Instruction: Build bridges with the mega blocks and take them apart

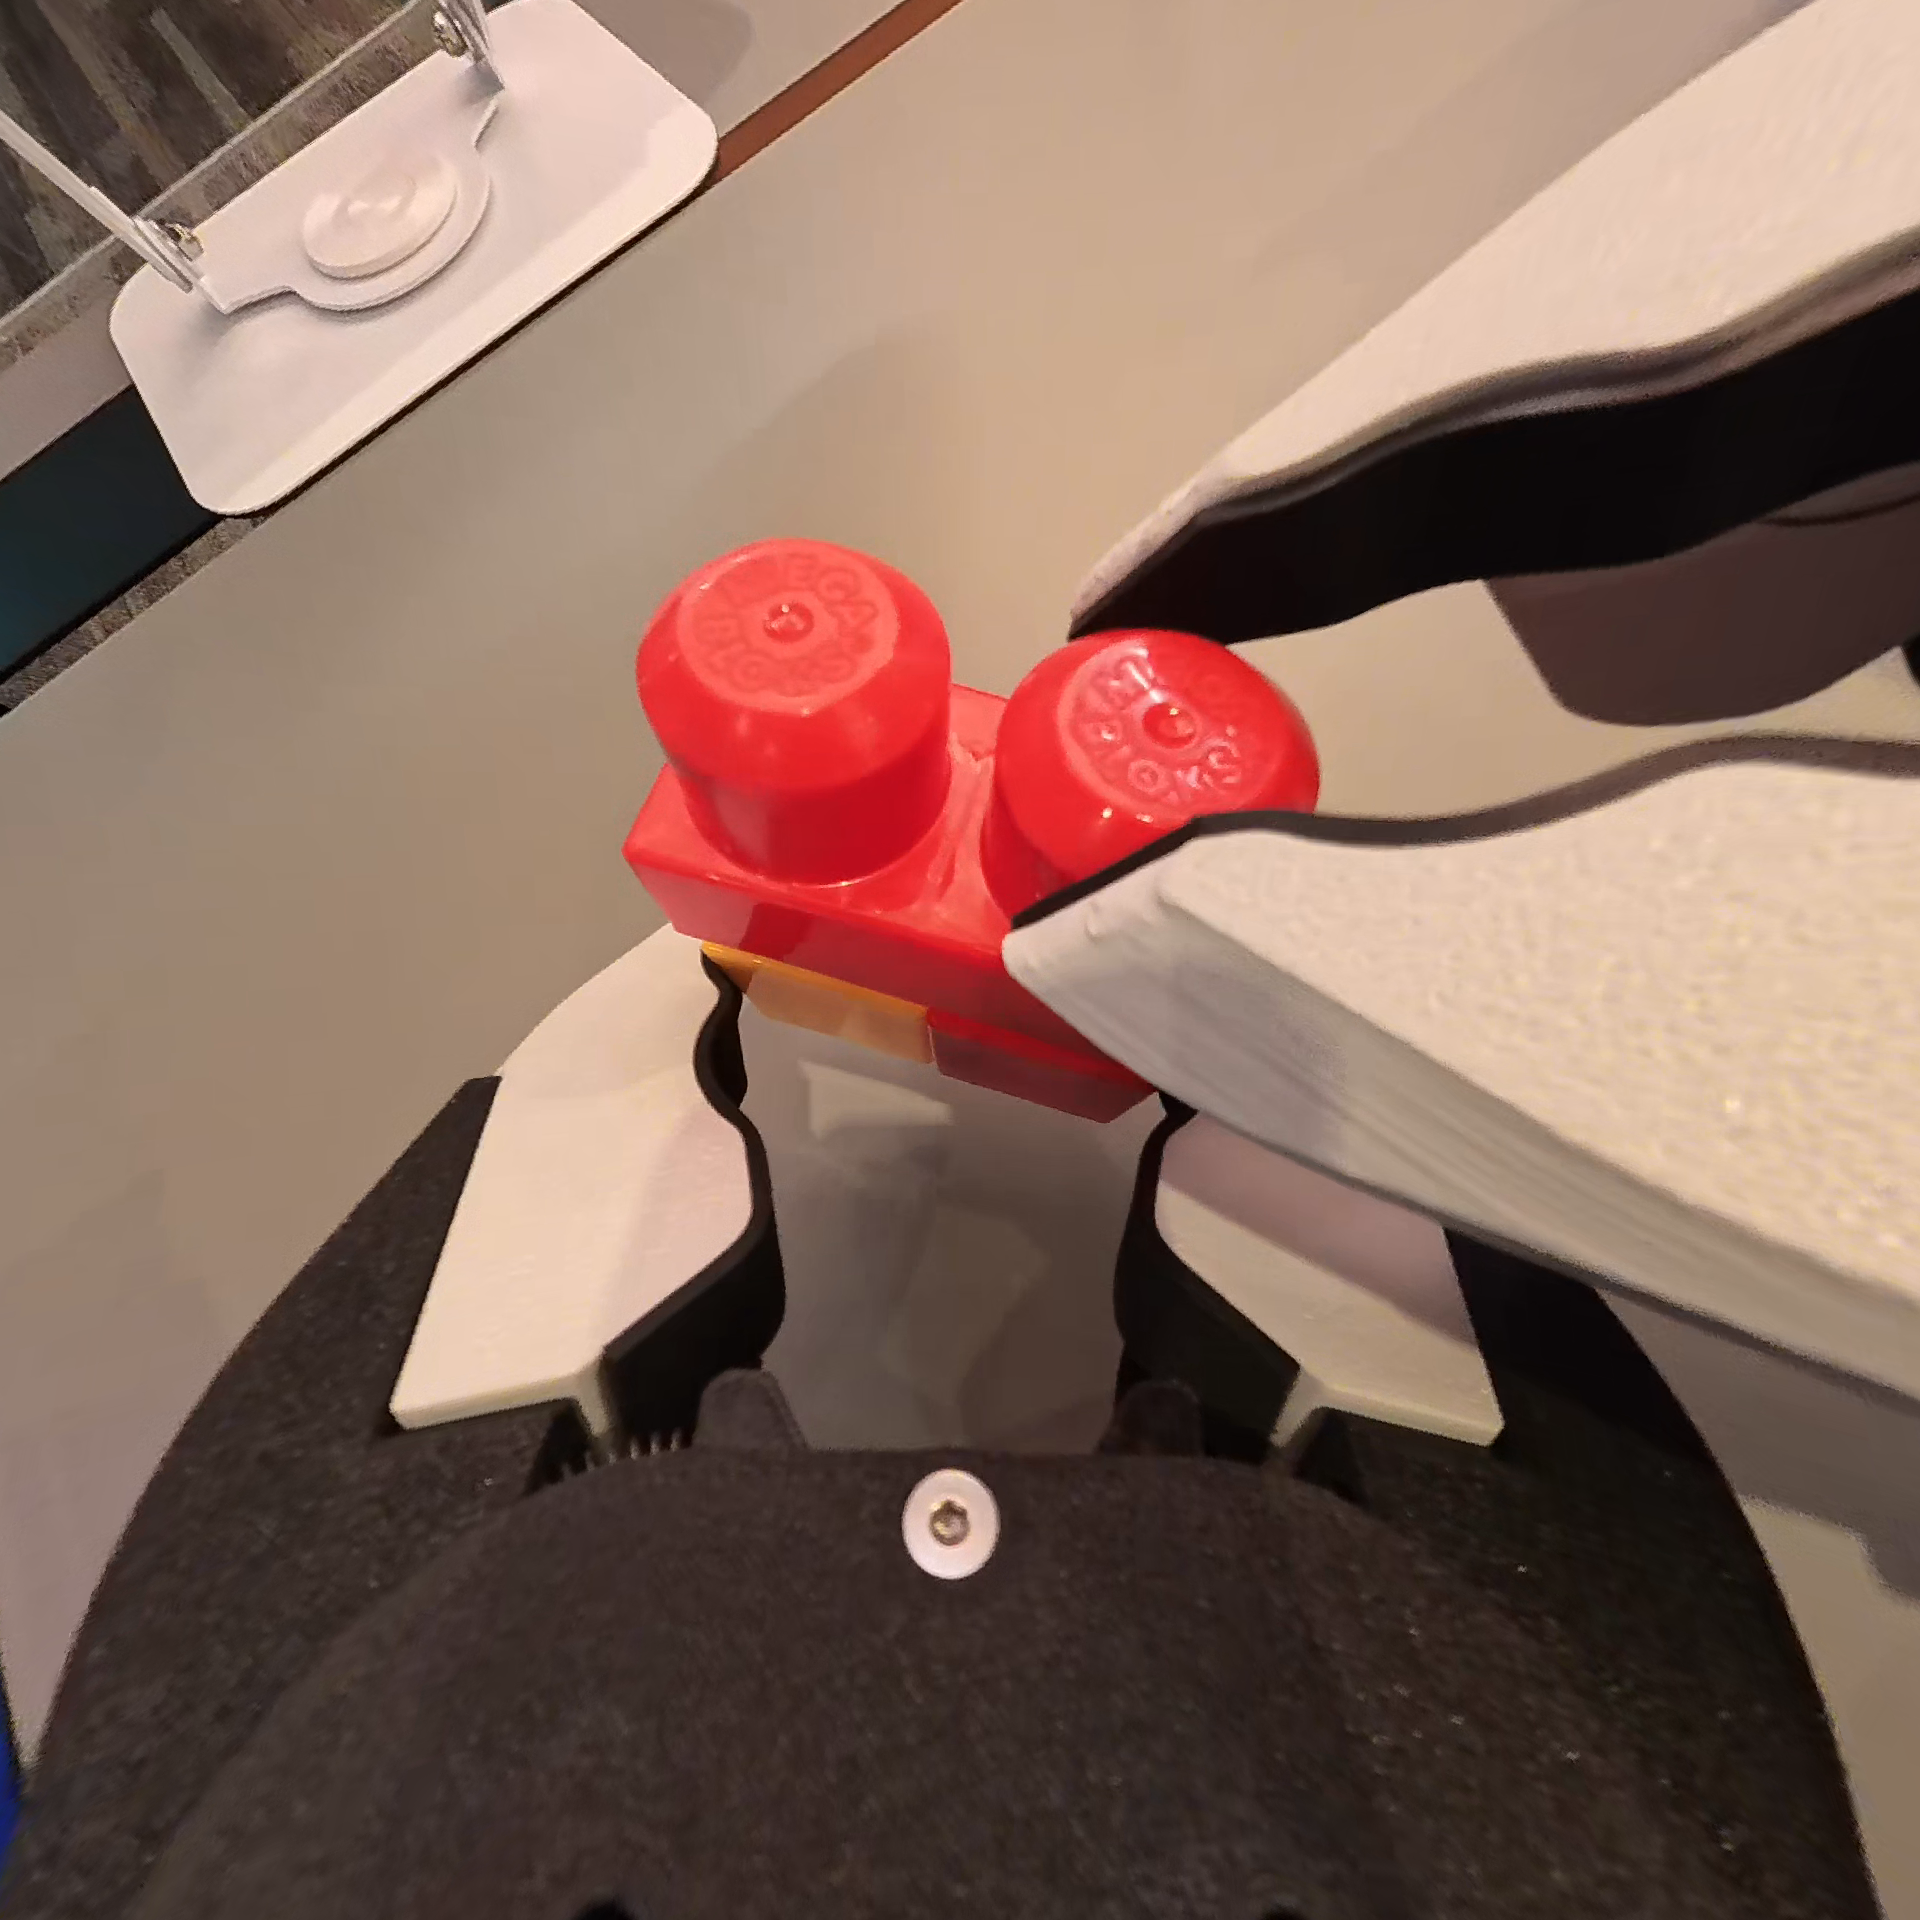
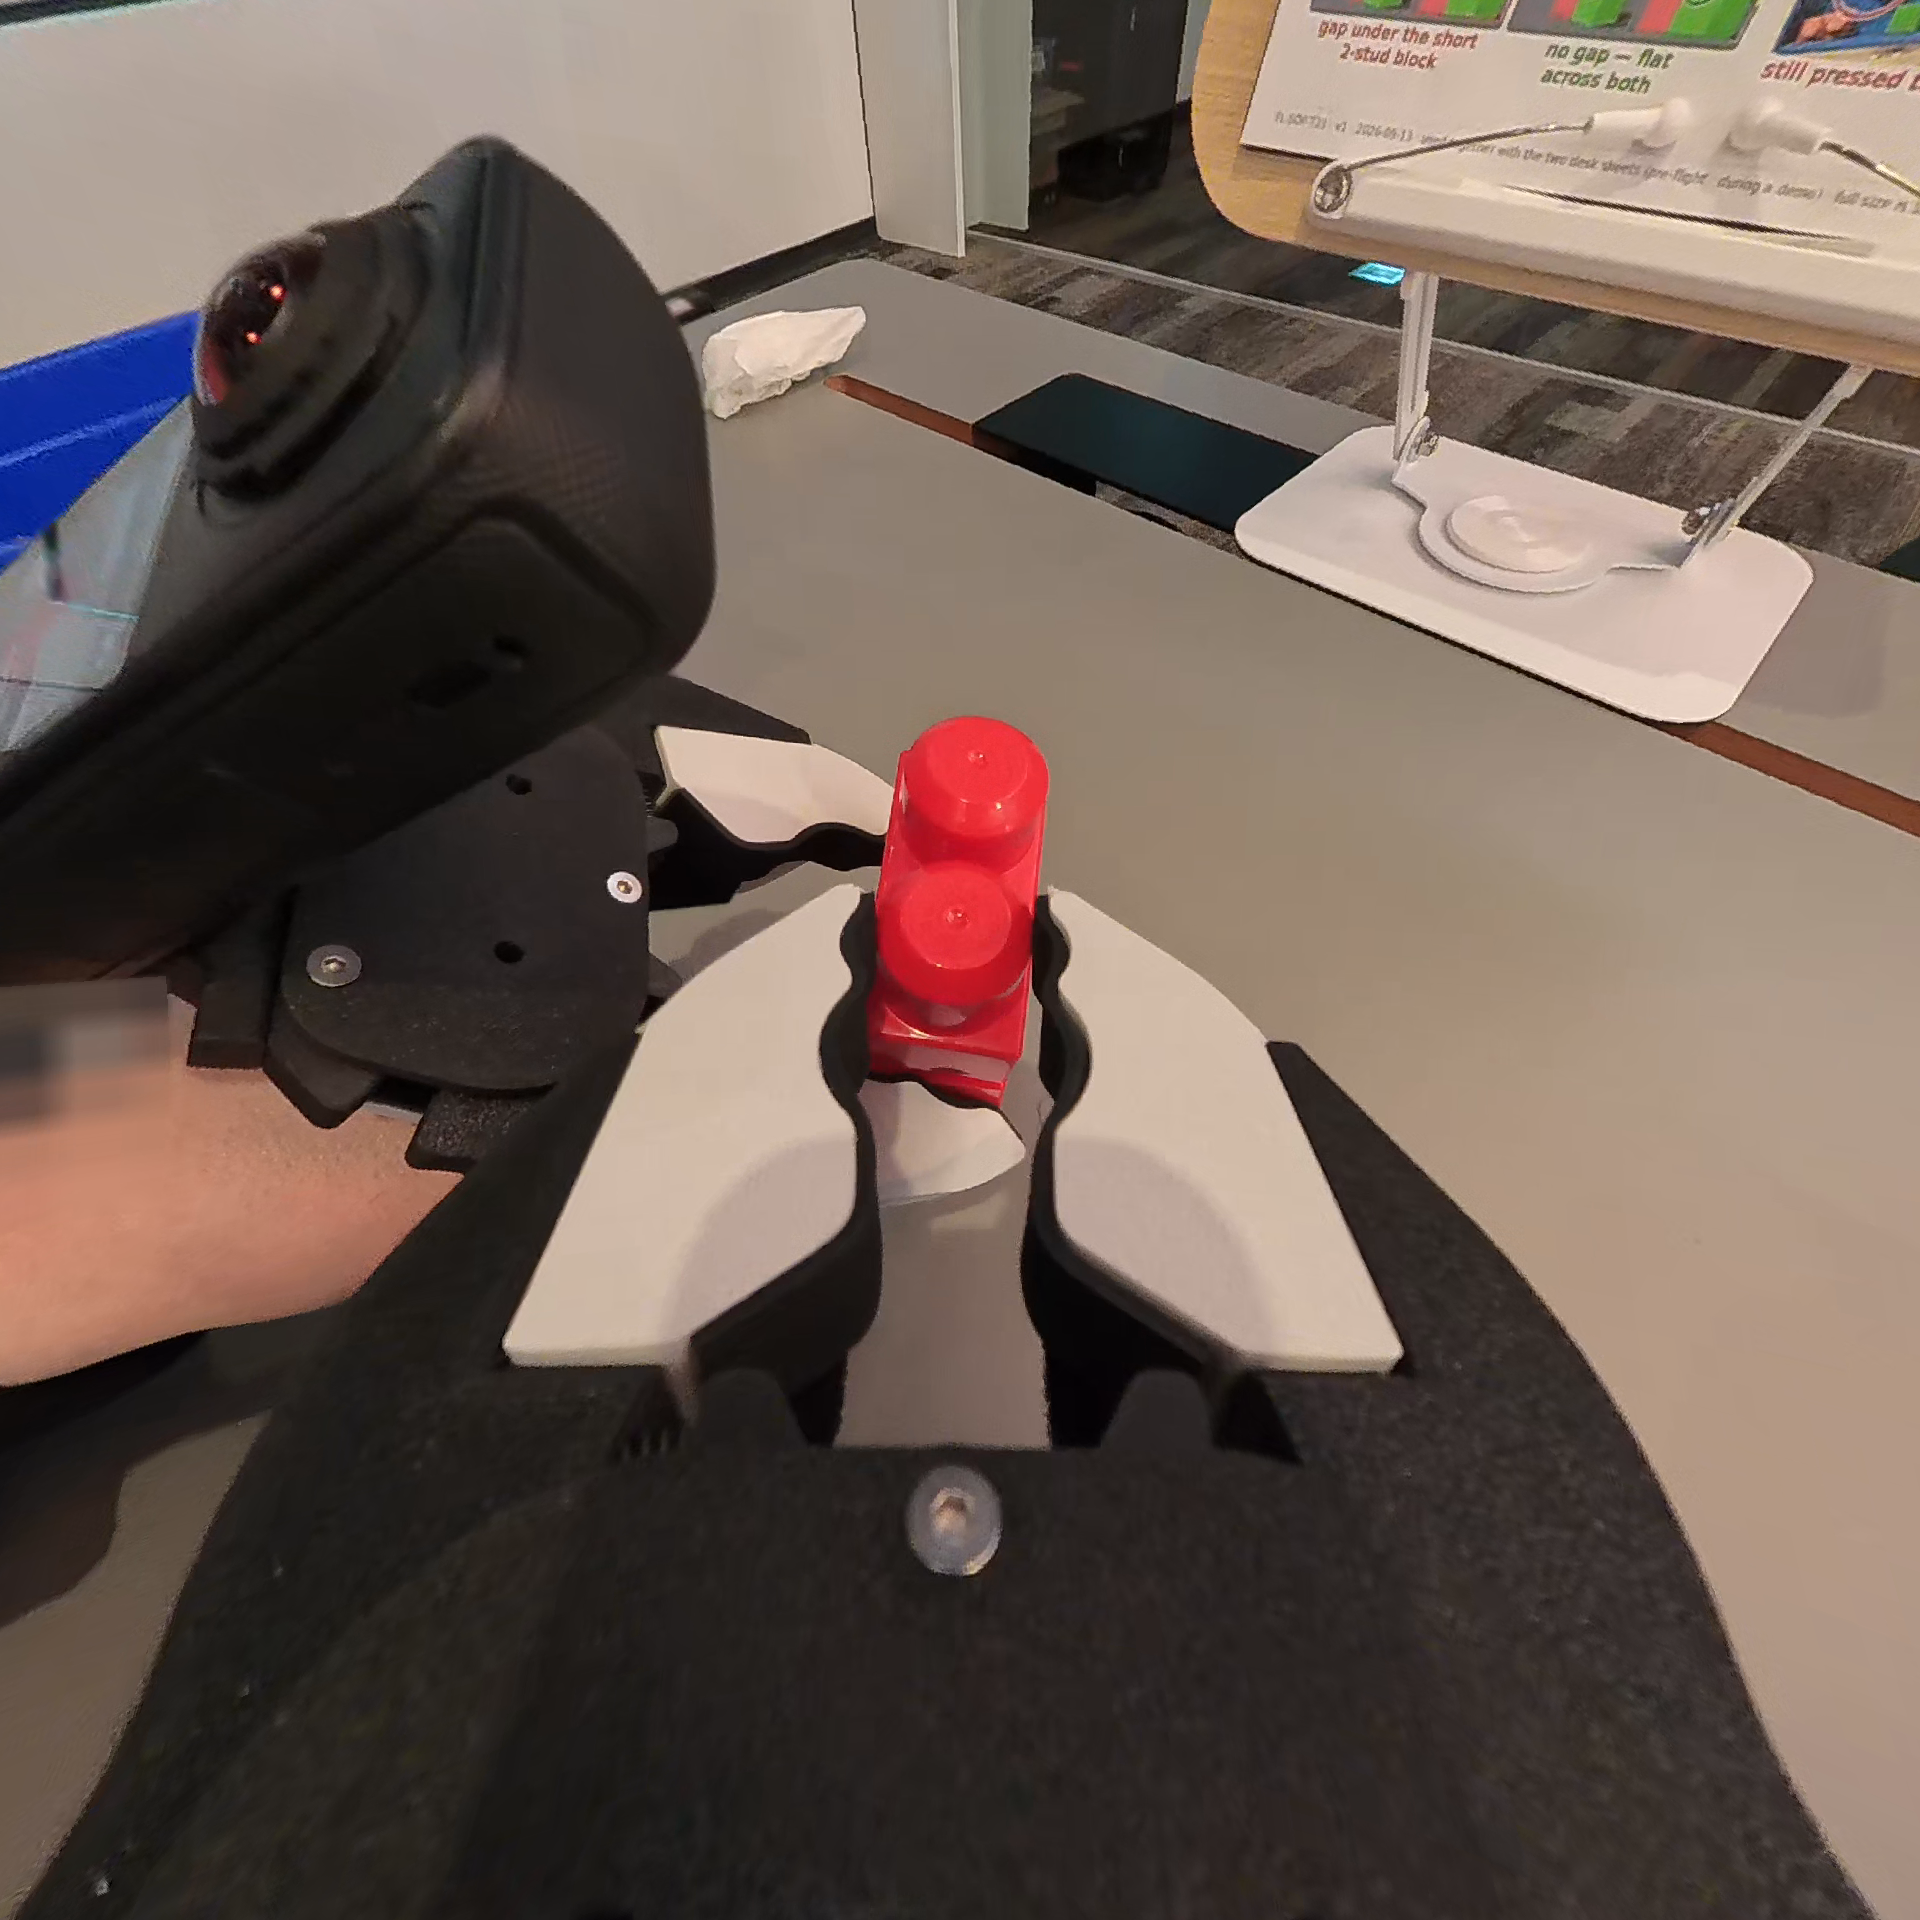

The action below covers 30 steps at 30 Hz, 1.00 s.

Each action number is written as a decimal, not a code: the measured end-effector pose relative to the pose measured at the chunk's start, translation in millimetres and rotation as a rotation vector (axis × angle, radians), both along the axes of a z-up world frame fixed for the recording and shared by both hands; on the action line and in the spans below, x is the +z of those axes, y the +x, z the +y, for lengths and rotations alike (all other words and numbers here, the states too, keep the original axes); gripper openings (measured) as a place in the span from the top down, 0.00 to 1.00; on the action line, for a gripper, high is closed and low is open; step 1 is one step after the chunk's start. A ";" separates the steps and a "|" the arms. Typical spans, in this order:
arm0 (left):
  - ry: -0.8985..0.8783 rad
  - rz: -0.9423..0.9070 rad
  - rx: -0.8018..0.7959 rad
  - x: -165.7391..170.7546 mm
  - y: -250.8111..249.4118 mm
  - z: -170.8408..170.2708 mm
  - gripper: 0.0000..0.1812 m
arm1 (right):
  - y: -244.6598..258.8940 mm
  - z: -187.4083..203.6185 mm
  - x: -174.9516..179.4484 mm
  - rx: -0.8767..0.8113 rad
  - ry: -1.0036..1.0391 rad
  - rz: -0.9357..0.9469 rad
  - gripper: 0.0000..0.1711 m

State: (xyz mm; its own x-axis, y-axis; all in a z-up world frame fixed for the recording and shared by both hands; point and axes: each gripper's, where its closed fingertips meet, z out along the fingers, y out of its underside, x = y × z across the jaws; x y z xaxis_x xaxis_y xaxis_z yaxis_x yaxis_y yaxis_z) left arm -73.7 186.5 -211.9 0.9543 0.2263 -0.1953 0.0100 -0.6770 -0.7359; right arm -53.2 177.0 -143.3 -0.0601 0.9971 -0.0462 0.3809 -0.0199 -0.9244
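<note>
A red two-stud block [image 1: 821, 790] sits on top of a small orange block [image 1: 831, 1013] and a lower red block [image 1: 1039, 1070]. My left gripper [image 1: 935, 1049] is shut on these two lower blocks and holds the stack above the grey table [image 1: 416, 831]. My right gripper [image 1: 1049, 769] reaches in from the right and is shut on the top red block at its right stud. In the right wrist view my right gripper [image 2: 951, 925] clamps the red block [image 2: 961, 821] from both sides. A left gripper finger [image 2: 758, 790] shows behind it. The lower blocks are hidden there.
A white stand base [image 2: 1527, 561] stands at the table's far edge and carries a board with an instruction sheet [image 2: 1558, 104]. It also shows in the left wrist view [image 1: 416, 260]. A crumpled white tissue [image 2: 779, 353] and a black slab [image 2: 1132, 447] lie at the far edge. A person's forearm [image 2: 208, 1195] is on the left.
</note>
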 end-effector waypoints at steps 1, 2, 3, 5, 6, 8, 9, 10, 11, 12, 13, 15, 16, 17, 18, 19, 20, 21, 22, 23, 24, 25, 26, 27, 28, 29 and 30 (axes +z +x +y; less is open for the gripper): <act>-0.003 0.002 -0.004 -0.4 -0.2 -0.1 0.56 | -0.2 -0.1 -0.3 0.002 0.006 -0.005 0.84; -0.002 0.005 -0.002 -0.5 -0.8 -0.3 0.56 | -0.5 -0.4 -0.5 0.006 0.012 -0.009 0.84; -0.003 0.006 -0.005 -0.8 -0.7 -0.6 0.56 | -0.6 -0.6 -0.7 0.011 0.016 -0.013 0.84; 0.002 0.005 -0.006 -0.2 -1.1 -0.9 0.56 | -0.7 -1.5 -0.2 0.024 0.018 -0.010 0.84; 0.003 0.008 -0.007 0.2 -1.2 -1.2 0.56 | -0.6 -1.8 0.1 0.030 0.008 -0.007 0.84; 0.006 0.013 -0.009 1.9 -1.2 -1.0 0.56 | -0.6 -1.7 3.8 0.036 -0.022 0.014 0.84; 0.008 0.016 -0.008 2.8 -1.4 -0.9 0.56 | -0.6 -1.5 6.8 0.038 -0.035 0.029 0.84; 0.010 0.014 -0.008 4.0 -1.1 -0.6 0.56 | -0.6 -2.3 10.5 0.045 -0.048 0.045 0.84; 0.013 0.011 -0.010 5.0 -0.5 -0.2 0.56 | -0.5 -3.0 14.8 0.053 -0.057 0.064 0.83; 0.018 0.012 -0.011 6.3 -0.1 0.2 0.56 | -0.7 -2.7 19.7 0.054 -0.063 0.087 0.82; 0.021 0.014 -0.014 7.6 0.4 0.7 0.56 | -0.4 -3.7 24.0 0.065 -0.075 0.103 0.86; 0.032 0.018 -0.014 10.0 0.7 1.4 0.56 | -0.3 -9.0 25.6 0.110 -0.100 0.094 0.93; 0.036 0.016 -0.014 10.6 1.0 1.7 0.56 | -1.0 -6.4 27.3 0.098 -0.100 0.098 0.91; 0.039 0.015 -0.016 11.2 1.7 2.0 0.56 | -1.4 -3.5 31.2 0.084 -0.097 0.116 0.90; 0.041 0.015 -0.017 11.8 2.1 2.2 0.56 | -1.5 -1.2 35.7 0.078 -0.091 0.136 0.90; 0.044 0.018 -0.019 12.6 2.7 2.3 0.56 | -1.7 0.5 38.8 0.078 -0.082 0.144 0.90; 0.047 0.023 -0.023 13.7 3.3 2.5 0.56 | -2.5 2.7 39.5 0.077 -0.069 0.133 0.91; 0.051 0.028 -0.027 15.0 4.0 2.7 0.56 | -3.7 5.3 39.1 0.076 -0.056 0.115 0.91; 0.053 0.031 -0.031 16.2 4.8 3.0 0.56 | -4.9 6.5 39.7 0.083 -0.052 0.102 0.93; 0.055 0.034 -0.034 17.6 5.4 3.3 0.56 | -6.0 4.7 42.2 0.106 -0.059 0.102 0.96; 0.060 0.037 -0.037 19.0 6.0 3.7 0.56 | -6.8 2.7 44.7 0.125 -0.071 0.103 1.00; 0.064 0.036 -0.044 20.5 7.3 4.5 0.56 | -8.1 2.5 46.2 0.130 -0.074 0.100 1.00; 0.068 0.038 -0.047 22.1 8.0 5.1 0.56 | -9.4 2.8 46.0 0.130 -0.065 0.089 1.00; 0.072 0.042 -0.048 24.0 8.3 5.3 0.56 | -10.5 2.9 43.4 0.133 -0.049 0.065 1.00; 0.076 0.045 -0.052 25.6 8.9 5.7 0.56 | -11.4 3.1 41.3 0.133 -0.034 0.047 1.00; 0.075 0.044 -0.053 26.1 9.4 5.8 0.56 | -12.1 3.2 41.9 0.131 -0.028 0.049 1.00; 0.080 0.043 -0.052 26.9 9.3 5.8 0.56 | -12.0 2.8 42.7 0.131 -0.029 0.051 1.00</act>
